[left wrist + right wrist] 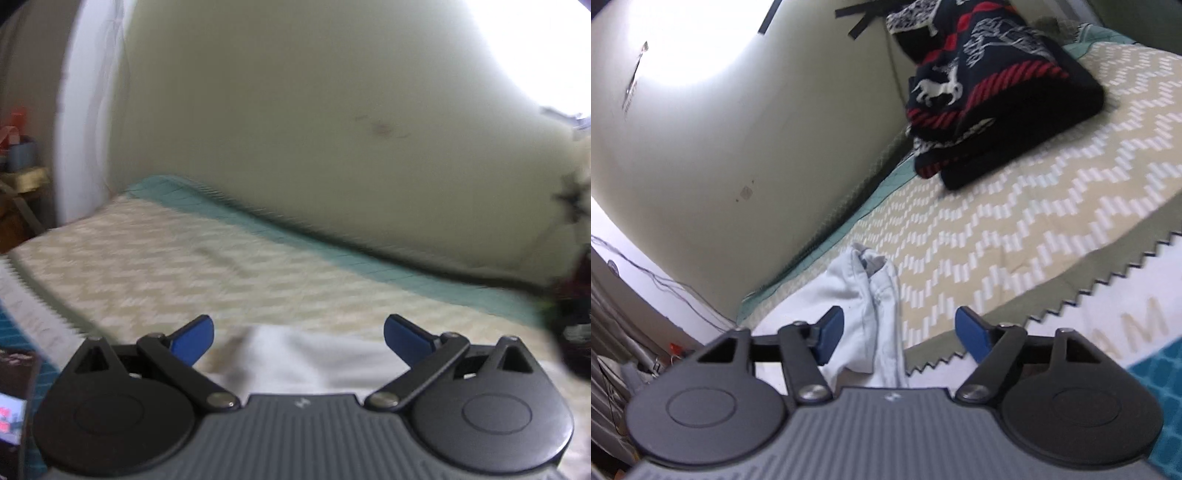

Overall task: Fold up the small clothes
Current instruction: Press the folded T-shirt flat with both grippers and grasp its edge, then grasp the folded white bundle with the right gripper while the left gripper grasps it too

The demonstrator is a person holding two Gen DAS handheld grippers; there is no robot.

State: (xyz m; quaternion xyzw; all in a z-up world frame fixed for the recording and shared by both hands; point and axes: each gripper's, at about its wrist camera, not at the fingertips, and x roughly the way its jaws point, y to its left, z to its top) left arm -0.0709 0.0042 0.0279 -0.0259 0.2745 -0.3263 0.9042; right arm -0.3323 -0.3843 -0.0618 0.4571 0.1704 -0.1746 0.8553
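A small white garment (310,363) lies on the bed with the beige zigzag cover (166,266). My left gripper (298,341) is open just above it, blue pads (194,341) spread wide with the cloth between and below them. In the right wrist view the garment (864,306) is pale, bunched and creased lengthwise on the cover (1015,221). My right gripper (899,338) is open over its near end, holding nothing. The left wrist view is blurred.
A dark folded blanket with red stripes and white horses (990,85) sits at the far end of the bed. A pale green wall (295,110) runs along the bed. A teal patterned mat (1160,387) and a white jagged-edged cloth (1108,325) lie at the near side.
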